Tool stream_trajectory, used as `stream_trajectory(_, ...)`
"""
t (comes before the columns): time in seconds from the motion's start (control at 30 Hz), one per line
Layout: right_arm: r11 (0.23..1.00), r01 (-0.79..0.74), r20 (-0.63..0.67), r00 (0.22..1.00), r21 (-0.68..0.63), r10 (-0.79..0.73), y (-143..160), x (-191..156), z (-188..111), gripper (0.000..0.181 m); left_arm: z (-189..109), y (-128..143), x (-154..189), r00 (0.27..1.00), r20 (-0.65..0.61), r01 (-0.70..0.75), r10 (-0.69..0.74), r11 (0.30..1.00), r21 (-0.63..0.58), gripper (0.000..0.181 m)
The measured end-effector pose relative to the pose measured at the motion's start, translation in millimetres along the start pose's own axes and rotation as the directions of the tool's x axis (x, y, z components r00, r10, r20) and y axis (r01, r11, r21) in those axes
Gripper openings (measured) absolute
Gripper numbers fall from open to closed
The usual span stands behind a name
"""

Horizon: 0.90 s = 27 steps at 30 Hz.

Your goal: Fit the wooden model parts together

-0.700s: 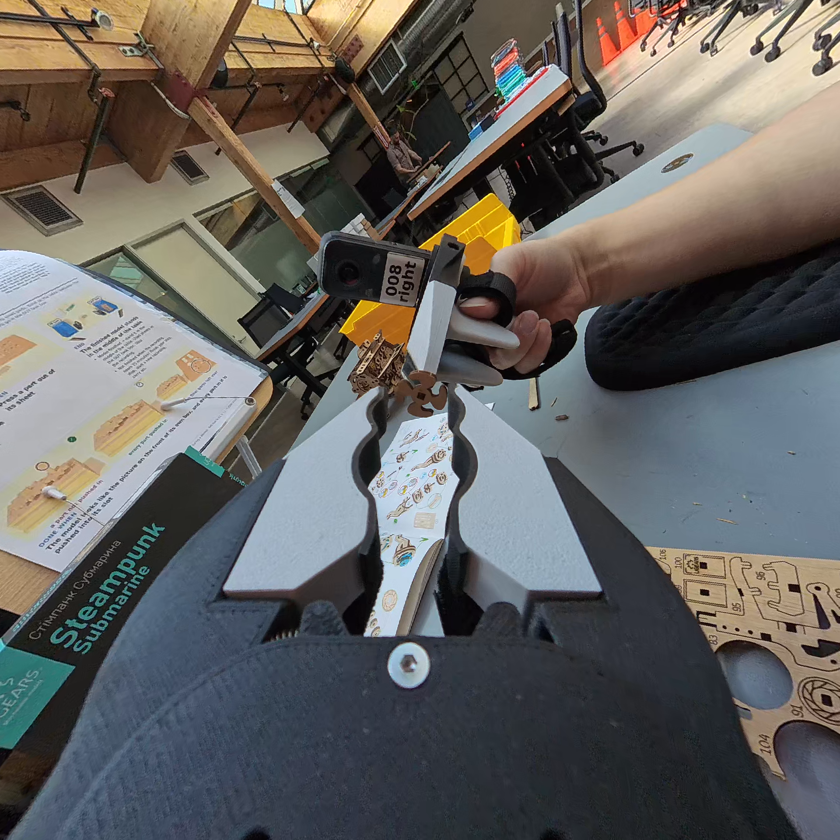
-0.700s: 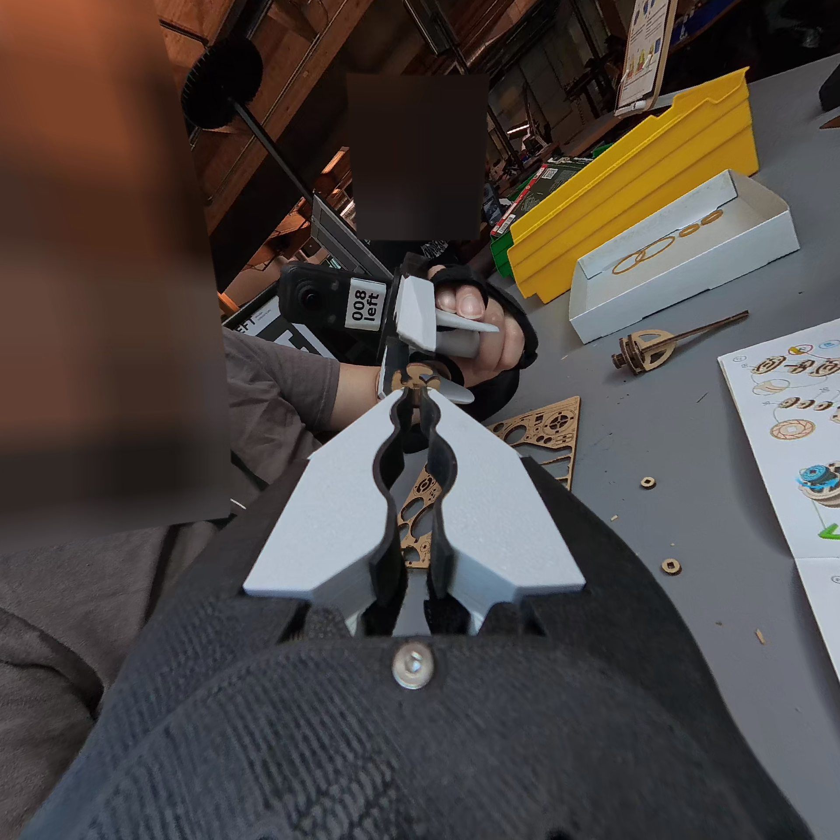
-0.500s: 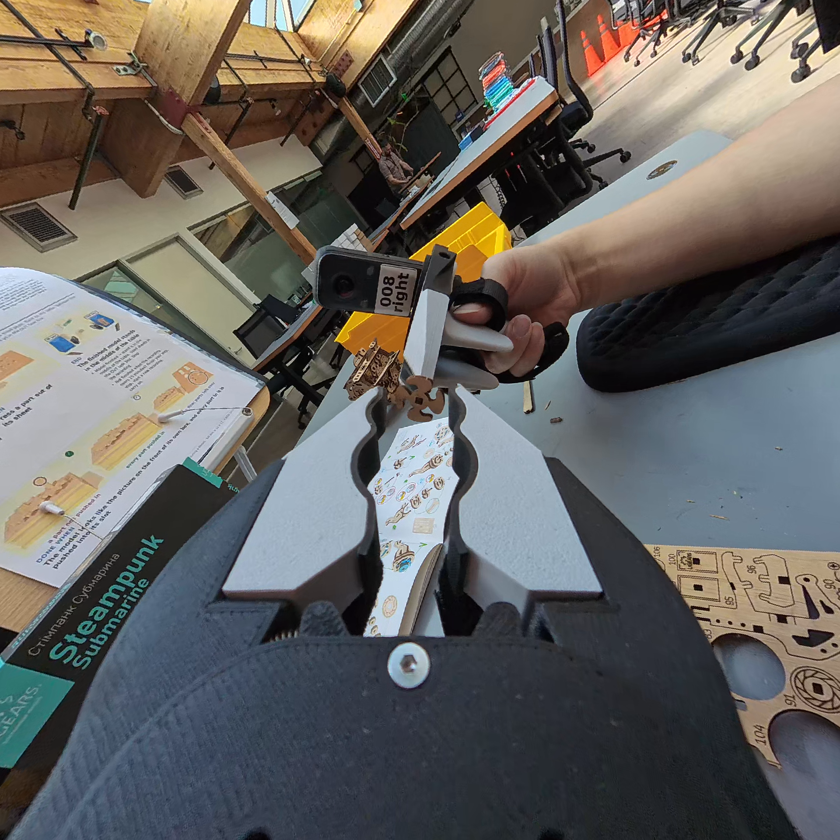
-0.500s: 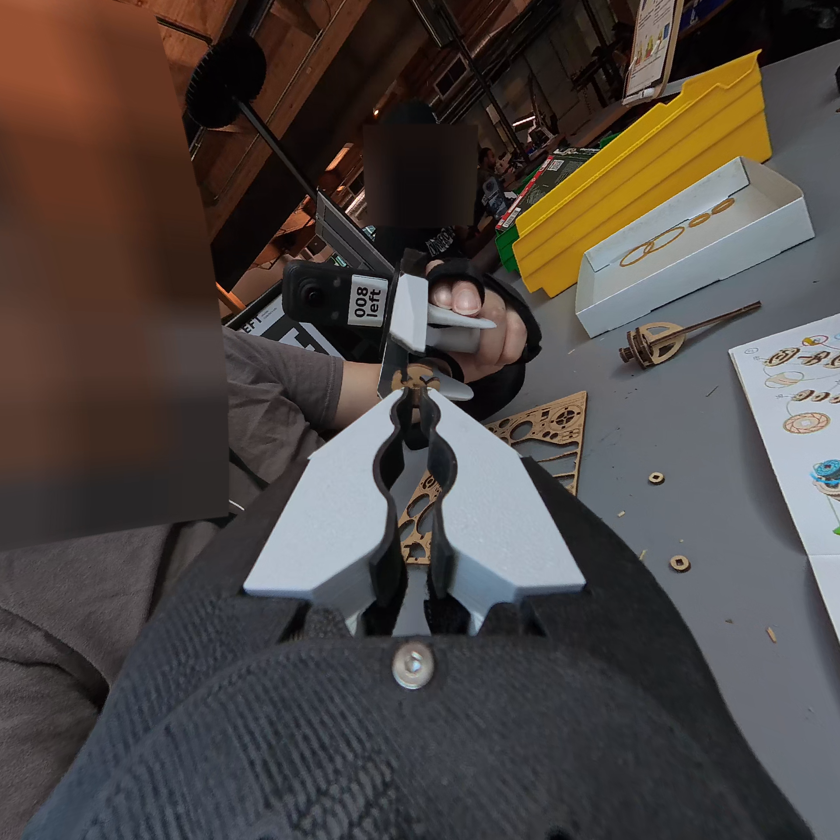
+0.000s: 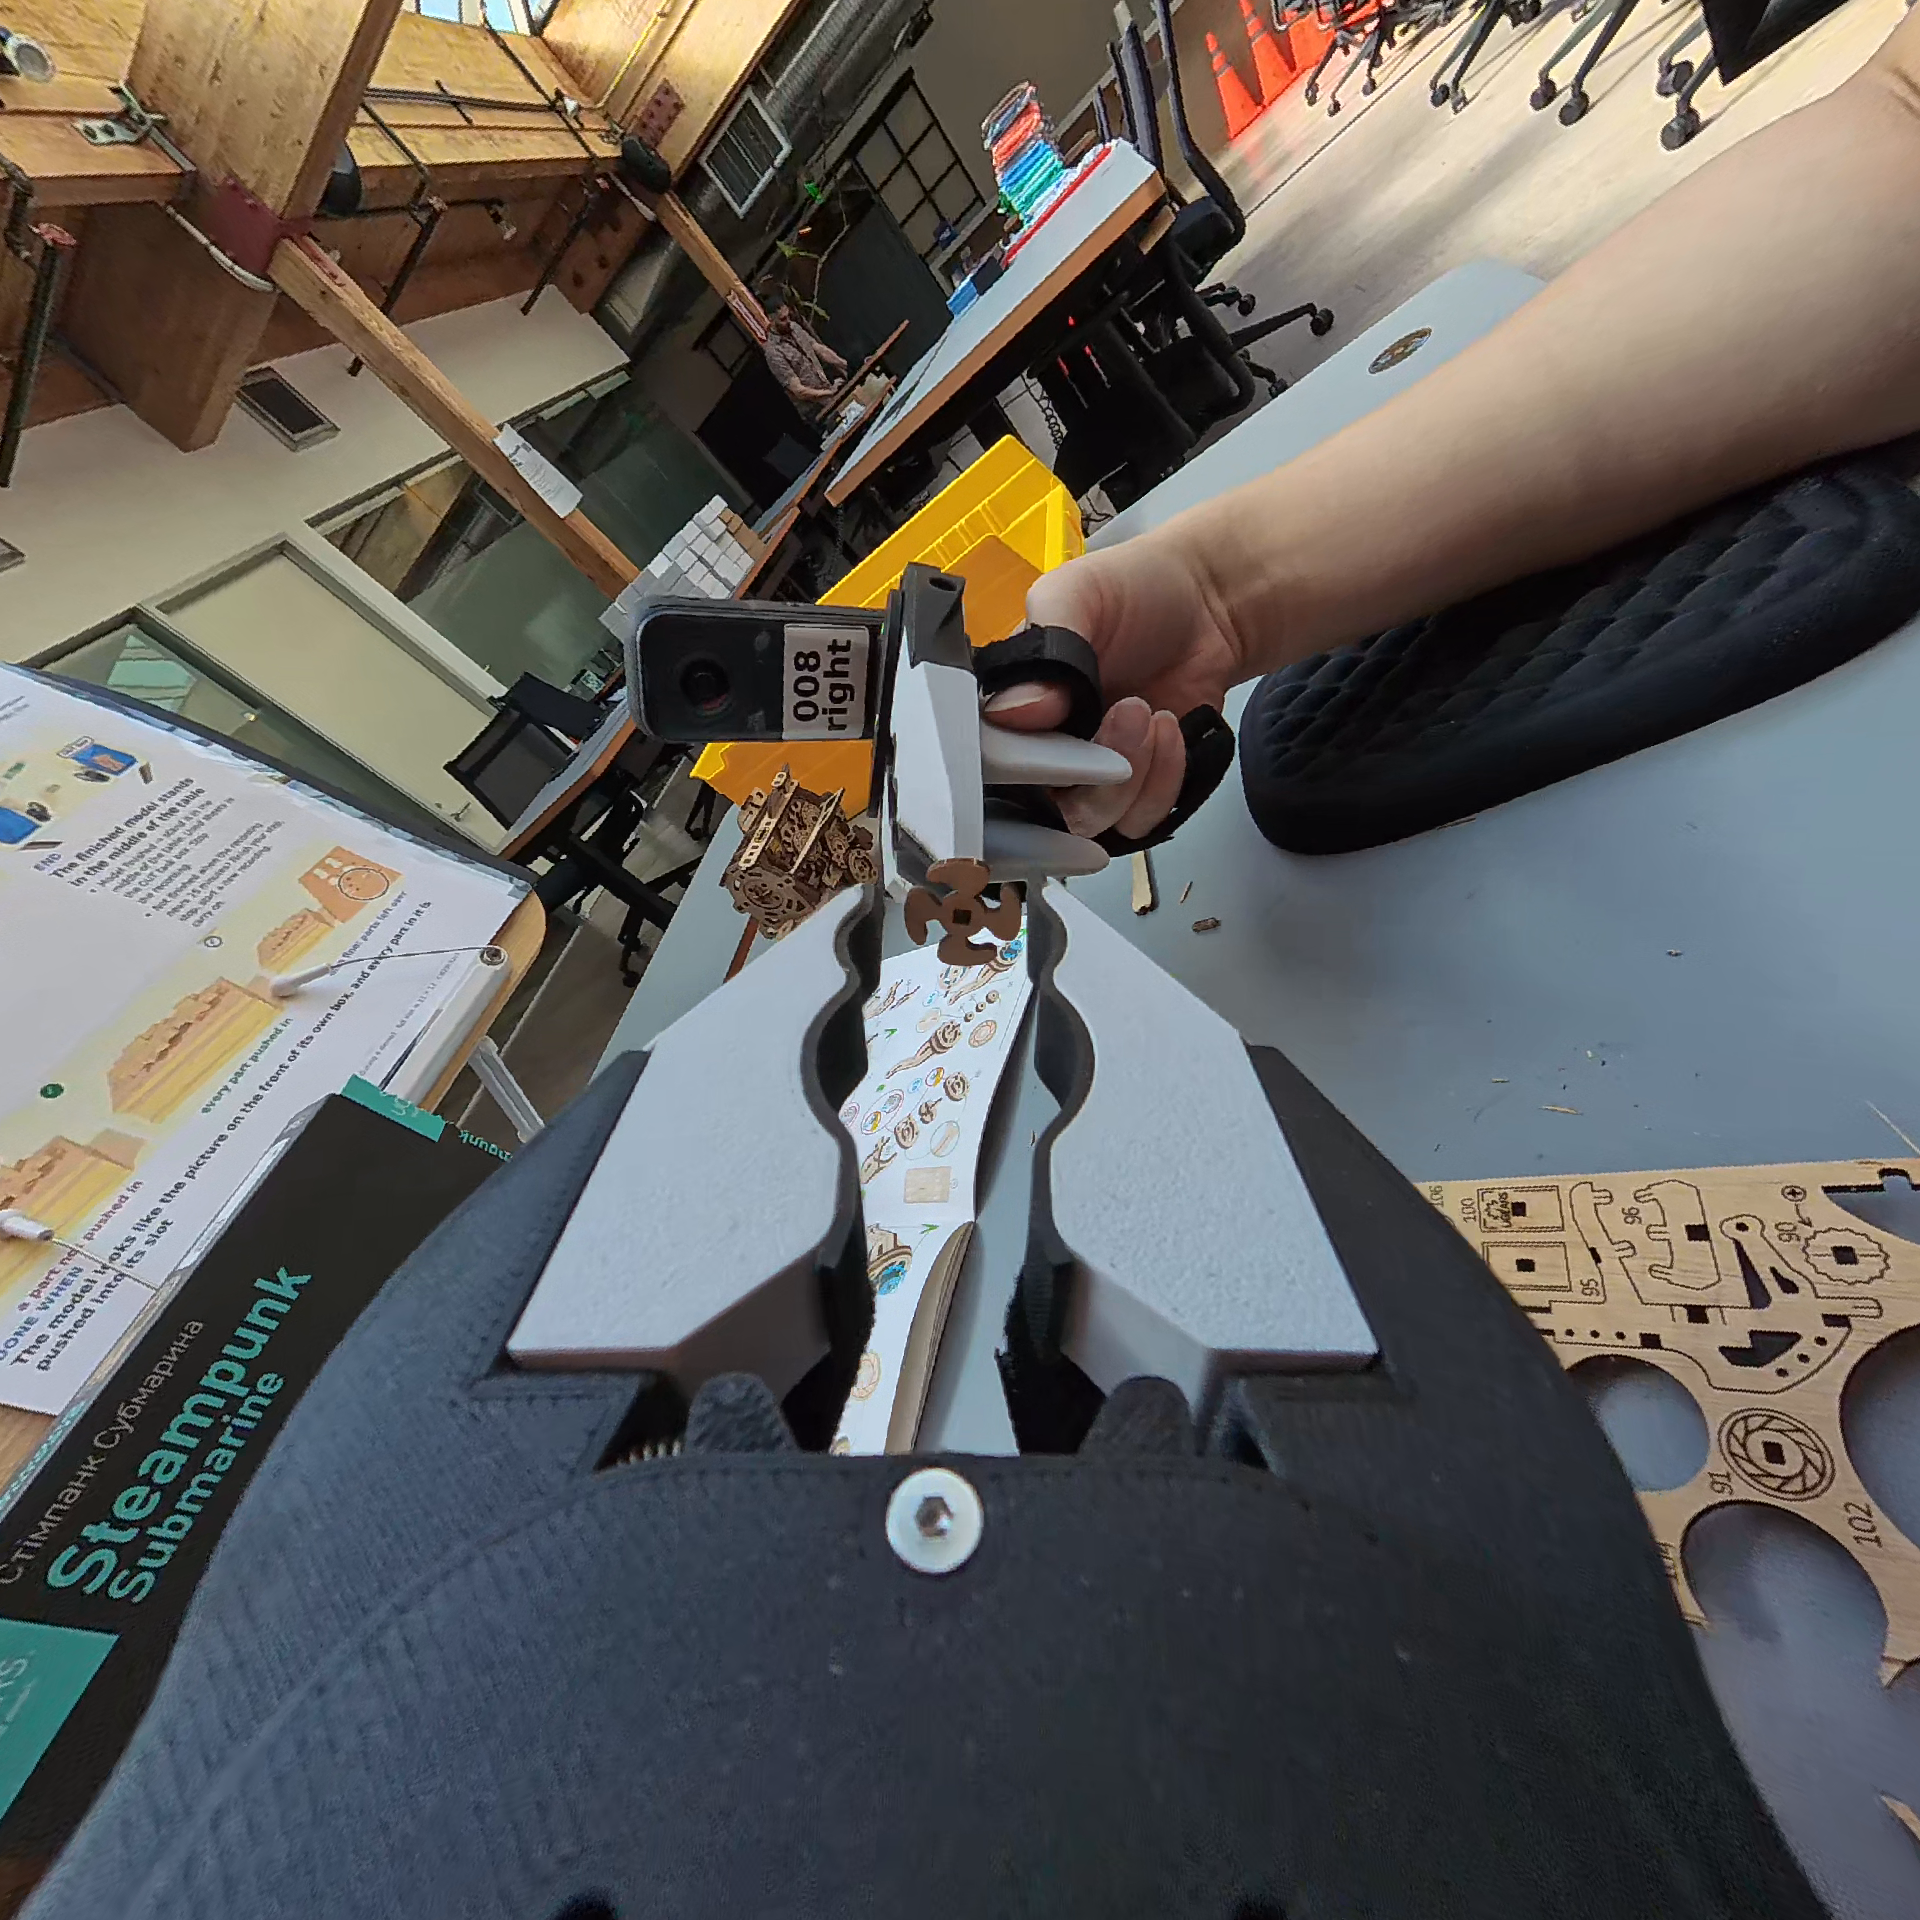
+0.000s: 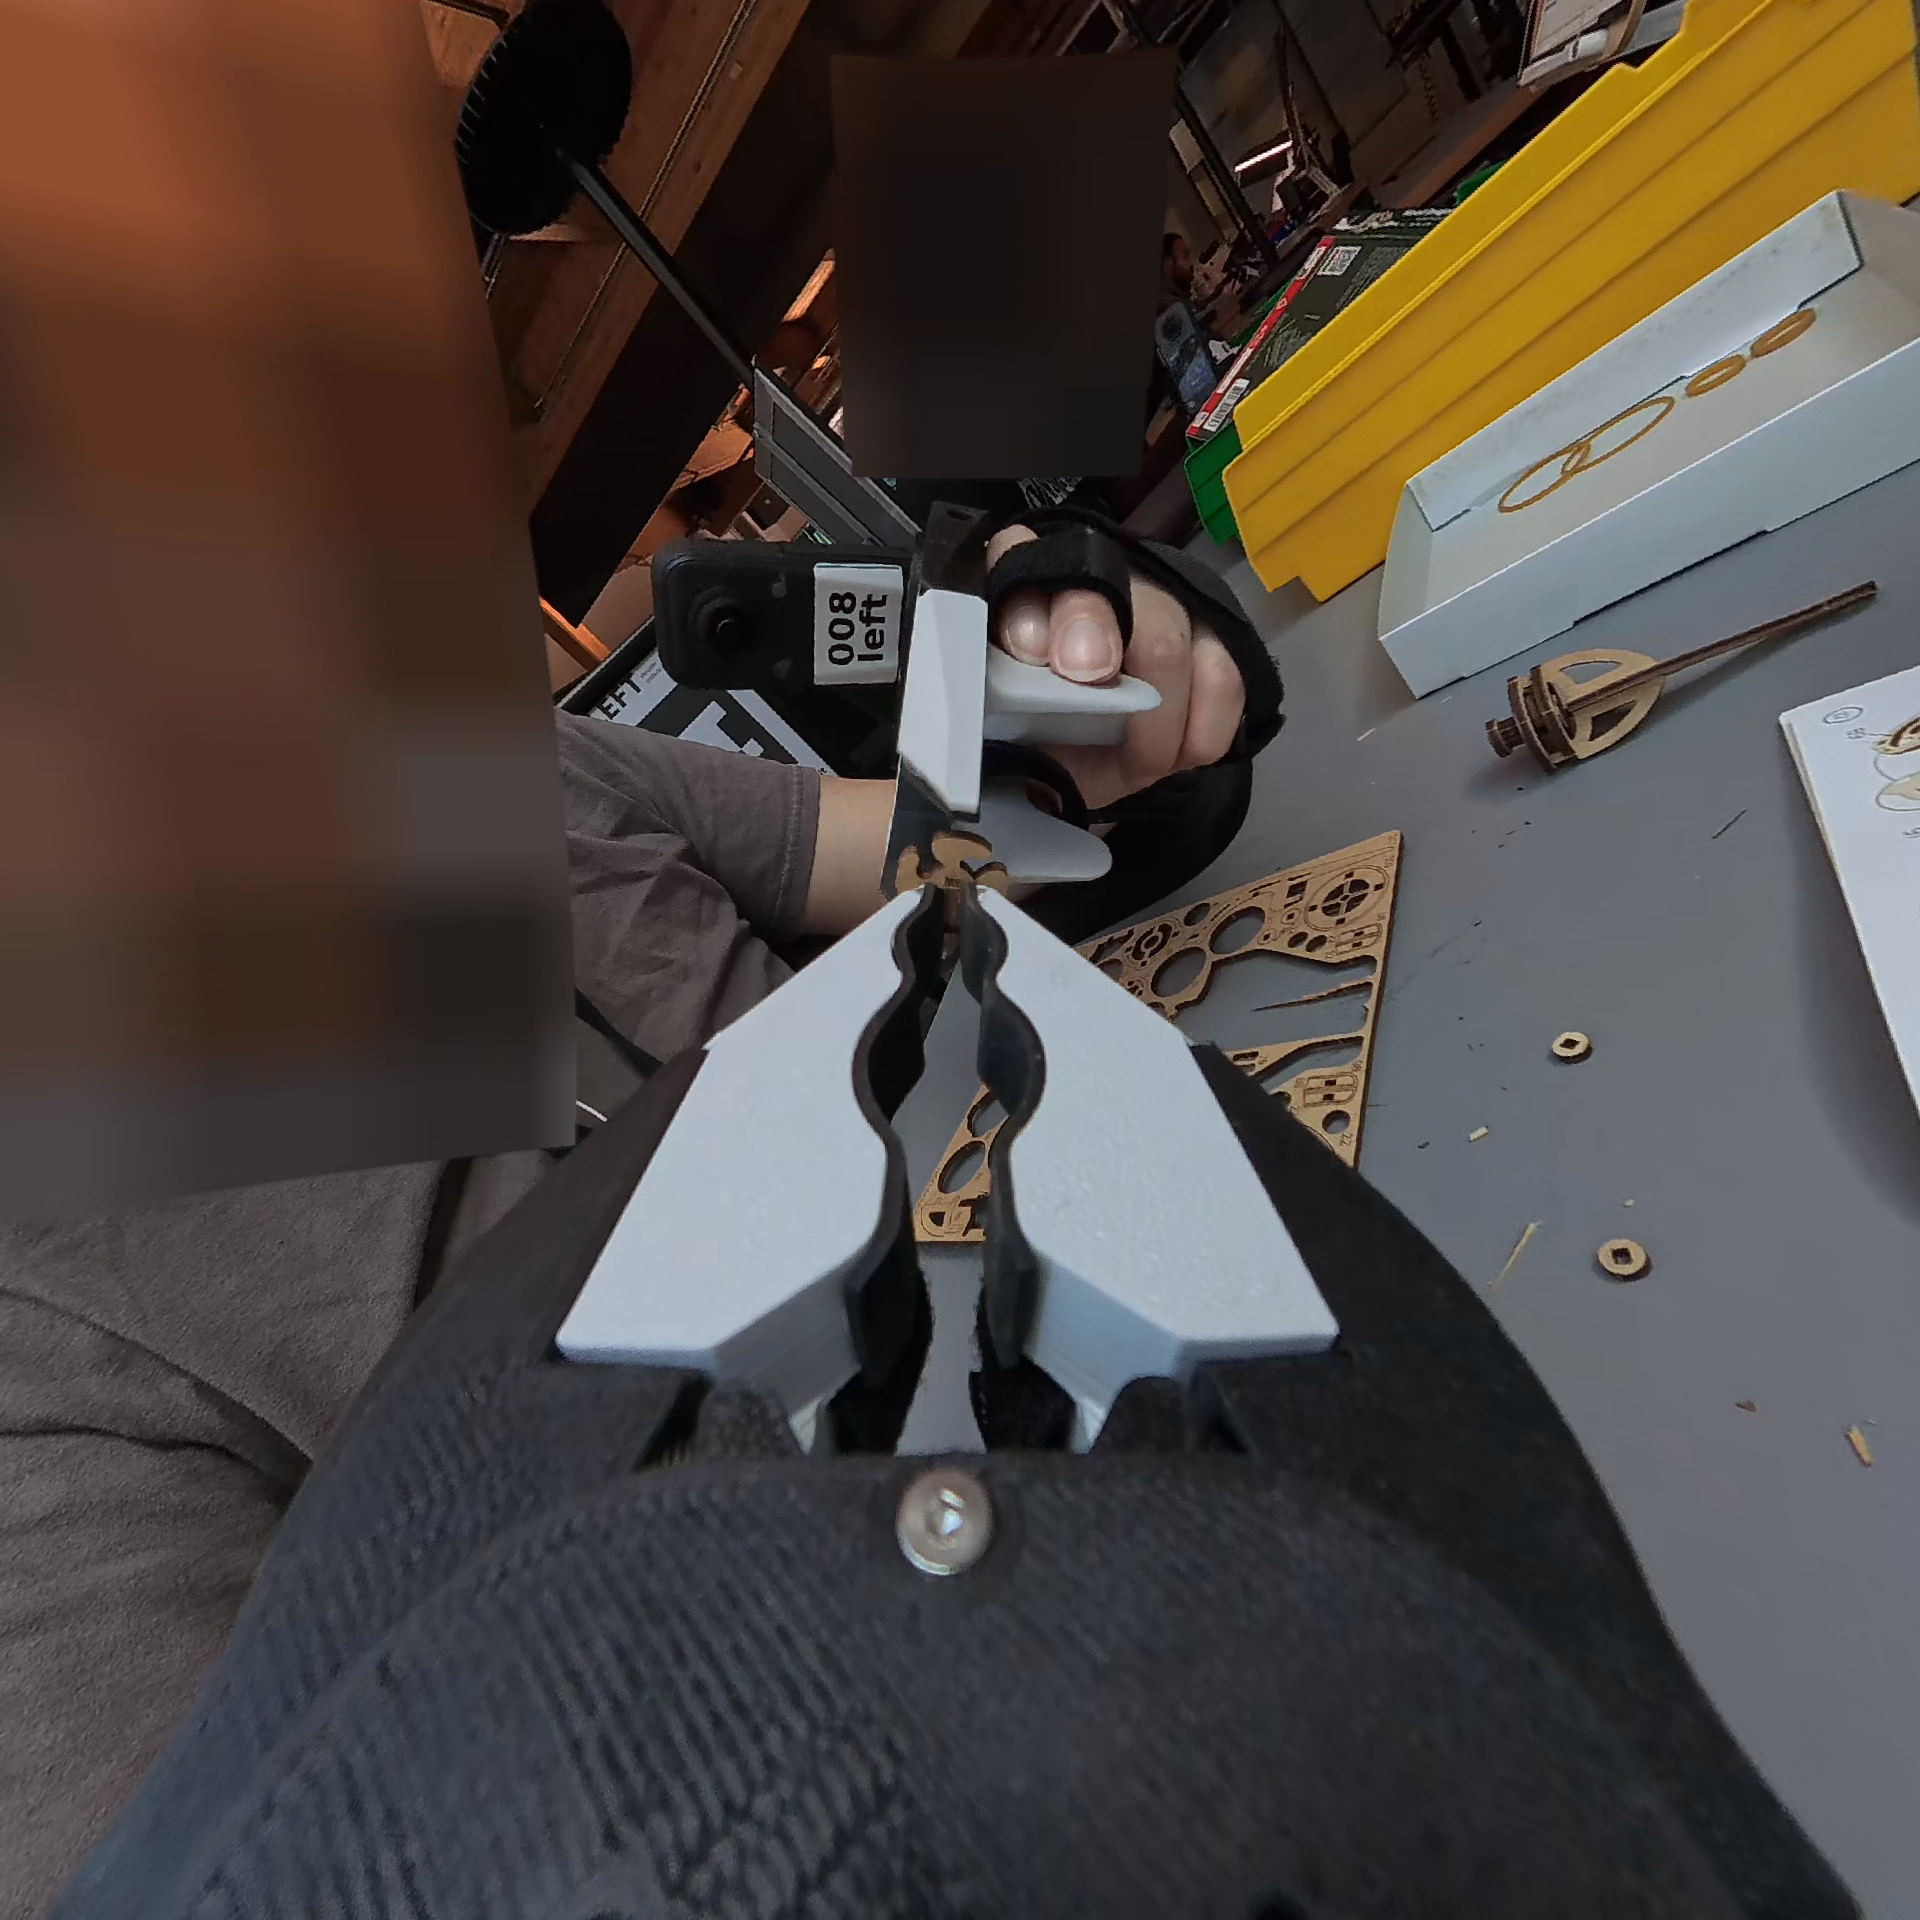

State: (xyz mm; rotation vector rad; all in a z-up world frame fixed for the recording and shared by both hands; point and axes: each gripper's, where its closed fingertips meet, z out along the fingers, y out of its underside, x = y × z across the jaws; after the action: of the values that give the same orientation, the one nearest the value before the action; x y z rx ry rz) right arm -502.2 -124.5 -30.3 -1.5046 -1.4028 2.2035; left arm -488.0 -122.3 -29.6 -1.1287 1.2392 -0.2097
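Note:
A small wooden propeller-shaped part (image 5: 961,914) sits between the fingertips of my left gripper (image 5: 956,909), which is closed on its blades. My right gripper (image 6: 948,899) faces it tip to tip and is almost fully shut on what looks like a thin wooden peg at the propeller's square centre hole; the peg is mostly hidden. The propeller (image 6: 940,864) shows just beyond the right tips. The right gripper (image 5: 930,868) appears edge-on in the left wrist view, and the left gripper (image 6: 920,847) edge-on in the right wrist view. Both are held above the grey table.
A plywood part sheet (image 5: 1704,1351) lies near me on the table (image 6: 1558,1039). An open instruction booklet (image 5: 935,1091), a built wooden model (image 5: 795,852), a fan-shaped sub-assembly on a stick (image 6: 1590,707), a white box (image 6: 1662,468), a yellow bin (image 6: 1507,343), a black cushion (image 5: 1610,675) and loose washers (image 6: 1621,1259) surround it. Left and right tips are no more than a few centimetres apart.
Both grippers stay tip to tip on the propeller and have drifted together slightly. The grips have not visibly changed.

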Motion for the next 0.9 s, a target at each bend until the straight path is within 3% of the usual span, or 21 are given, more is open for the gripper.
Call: stream_trajectory(0.9, 1.0, 0.014, -0.079, 0.997, 0.003, -0.014, -2.0, 5.7, 0.5, 0.001, -0.1, 6.3, -1.4, 1.0, -0.007, -0.02, 0.02, 0.998, -0.052, 0.02)
